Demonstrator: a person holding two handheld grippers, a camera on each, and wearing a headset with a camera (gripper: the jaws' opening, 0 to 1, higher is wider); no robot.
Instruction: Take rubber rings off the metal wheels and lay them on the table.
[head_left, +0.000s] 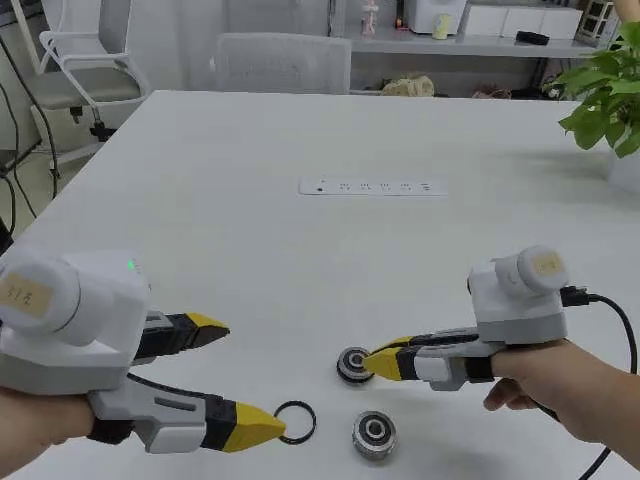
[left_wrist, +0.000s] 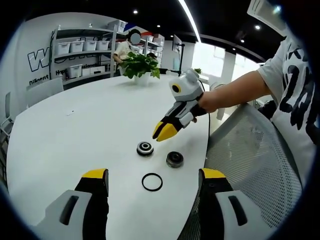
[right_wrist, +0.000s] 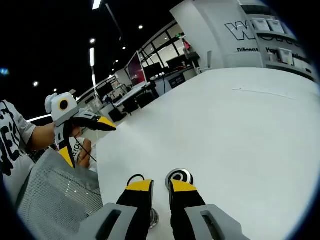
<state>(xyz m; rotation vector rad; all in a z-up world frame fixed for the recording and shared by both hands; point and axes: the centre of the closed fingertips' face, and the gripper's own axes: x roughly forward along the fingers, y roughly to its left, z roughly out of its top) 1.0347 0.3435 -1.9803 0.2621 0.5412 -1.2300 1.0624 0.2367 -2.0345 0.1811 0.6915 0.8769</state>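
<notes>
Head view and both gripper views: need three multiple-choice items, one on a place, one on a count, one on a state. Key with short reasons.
1. Where is the loose rubber ring?
A. around a wheel
B. clamped between jaws
C. flat on the table, by the left gripper's nearer jaw tip

2. How many metal wheels are on the table?
A. one
B. two
C. four

3. How do the left gripper's jaws stand?
A. wide open, holding nothing
B. shut on the ring
C. shut on a wheel

Key:
1 C, the ring lies bare on the tabletop beside the yellow tip.
2 B, two wheels sit close together near the ring.
3 A, the left gripper view shows a broad gap between them.
</notes>
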